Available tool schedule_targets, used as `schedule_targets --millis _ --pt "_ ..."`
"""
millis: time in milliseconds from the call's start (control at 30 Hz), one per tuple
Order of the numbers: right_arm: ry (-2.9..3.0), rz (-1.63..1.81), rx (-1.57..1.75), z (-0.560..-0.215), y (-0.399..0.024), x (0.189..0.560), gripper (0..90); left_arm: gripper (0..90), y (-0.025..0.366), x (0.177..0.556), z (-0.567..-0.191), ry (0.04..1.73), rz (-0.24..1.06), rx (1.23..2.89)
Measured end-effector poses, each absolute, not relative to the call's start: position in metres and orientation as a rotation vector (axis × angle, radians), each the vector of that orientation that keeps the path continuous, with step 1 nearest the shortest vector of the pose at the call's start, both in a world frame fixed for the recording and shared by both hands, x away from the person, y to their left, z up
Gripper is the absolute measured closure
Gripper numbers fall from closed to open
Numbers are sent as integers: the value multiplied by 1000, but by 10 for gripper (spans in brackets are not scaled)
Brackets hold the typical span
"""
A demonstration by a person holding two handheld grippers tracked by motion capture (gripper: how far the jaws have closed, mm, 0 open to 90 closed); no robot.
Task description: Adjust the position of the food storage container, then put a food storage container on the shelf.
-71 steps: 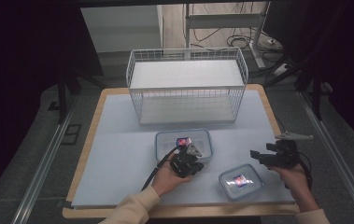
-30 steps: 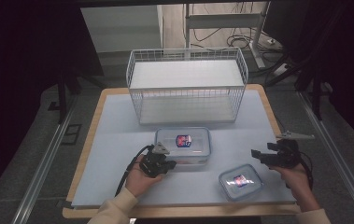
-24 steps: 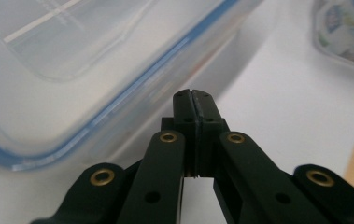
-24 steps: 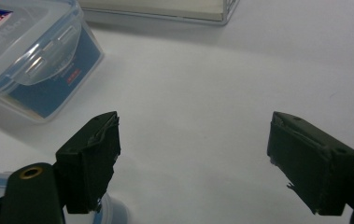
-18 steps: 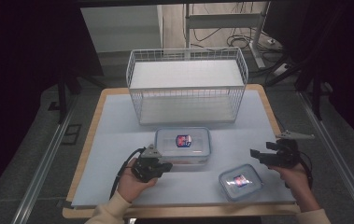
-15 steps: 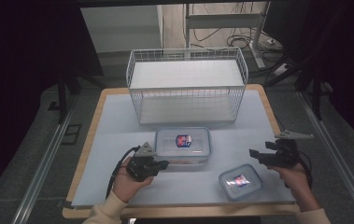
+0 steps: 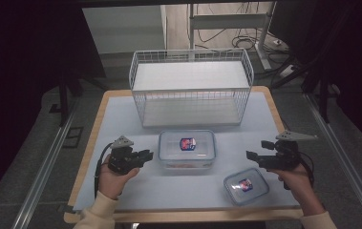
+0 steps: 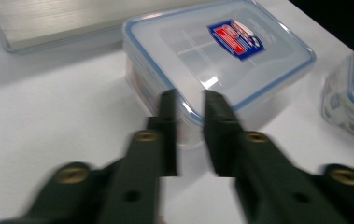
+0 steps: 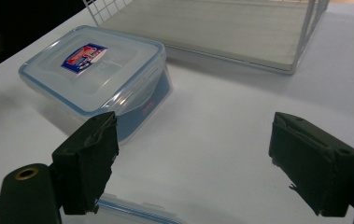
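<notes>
A large clear container [image 7: 186,149] with a blue-rimmed lid and a red-and-blue sticker stands mid-table, lid on. A smaller matching container [image 7: 246,185] sits at the front right. My left gripper [image 7: 148,155] hovers just left of the large container [image 8: 221,56], pointing at its near corner. Its jaws [image 8: 189,109] have just been opening and stand a little apart with nothing between them. My right gripper [image 7: 249,155] is held right of the large container [image 9: 95,70] and above the small one [image 9: 132,212], its jaws [image 9: 194,135] wide open and empty.
A white wire basket [image 7: 190,86] with a flat pale floor stands behind the containers [image 9: 221,28]. The pale blue mat [image 7: 116,119] lies on a wooden board whose edges run close on both sides. Metal rails flank the table.
My left hand has drawn back from over the large container's lid and moved left, now off its left side. The right hand has barely shifted.
</notes>
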State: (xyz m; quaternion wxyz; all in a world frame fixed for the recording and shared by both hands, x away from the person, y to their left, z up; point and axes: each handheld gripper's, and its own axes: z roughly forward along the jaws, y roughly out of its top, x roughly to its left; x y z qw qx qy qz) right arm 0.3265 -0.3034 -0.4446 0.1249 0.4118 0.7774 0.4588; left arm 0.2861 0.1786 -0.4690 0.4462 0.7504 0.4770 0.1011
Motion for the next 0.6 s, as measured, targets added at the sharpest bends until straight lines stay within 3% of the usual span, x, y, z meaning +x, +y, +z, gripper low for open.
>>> schedule_targets --millis 67,100,133,233,600 --pt "2267 1346 1188 -444 -303 326 149 473 178 286 -468 1197 267 1848" --pt "2265 1350 1187 -444 -303 325 147 473 178 287 -468 1206 255 1847" --pt "2271 1359 1189 -443 -303 325 145 328 179 288 -468 1207 236 1846" --pt "2274 1372 1185 -442 -301 324 143 231 180 290 -467 1192 192 1835" --pt "2343 1368 1215 -440 -283 328 141 153 184 303 -471 1211 112 1797"
